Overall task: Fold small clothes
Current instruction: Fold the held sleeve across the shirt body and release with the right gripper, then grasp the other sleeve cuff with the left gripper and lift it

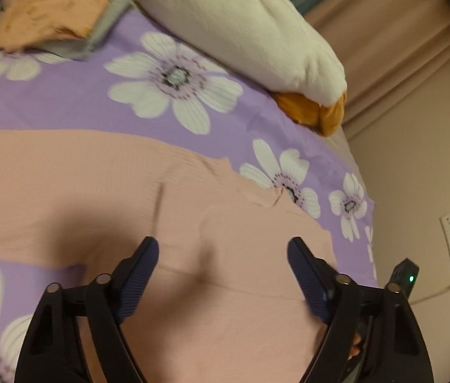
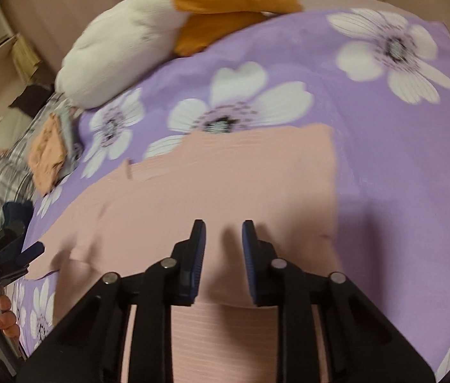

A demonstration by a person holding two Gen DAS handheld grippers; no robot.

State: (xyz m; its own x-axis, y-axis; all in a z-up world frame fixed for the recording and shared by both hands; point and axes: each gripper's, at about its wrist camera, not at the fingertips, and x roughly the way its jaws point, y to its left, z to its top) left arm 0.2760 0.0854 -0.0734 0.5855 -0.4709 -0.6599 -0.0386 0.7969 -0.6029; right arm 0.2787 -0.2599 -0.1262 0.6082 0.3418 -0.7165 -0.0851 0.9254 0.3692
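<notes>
Pink ribbed knit fills the foreground of both wrist views: the pink garment (image 1: pixel 113 188) lies spread flat on the purple floral bedsheet (image 1: pixel 65 102), and I take it as my landmark. My left gripper (image 1: pixel 221 249) hangs over its near part with jaws wide apart and nothing between them. My right gripper (image 2: pixel 223 233) hovers above the same garment with only a narrow gap between the pads (image 2: pixel 198 265); no cloth is pinched there, as far as I can see.

Judgement: this is a fold being set up. To do it well I should take one clean edge layer in each gripper, lift both evenly, and lay the edge square onto the garment so the ribs stay straight.

Beyond the garment, a white and orange plush toy (image 1: pixel 244 32) rests at the sheet's far edge. Further off to one side sits a stack of folded small clothes (image 1: pixel 56 9), an orange piece on top.

Uncertain: motion blur softens seams and hems; the garment's near hem is hidden under the gripper bodies, so its type and full outline are unclear.
</notes>
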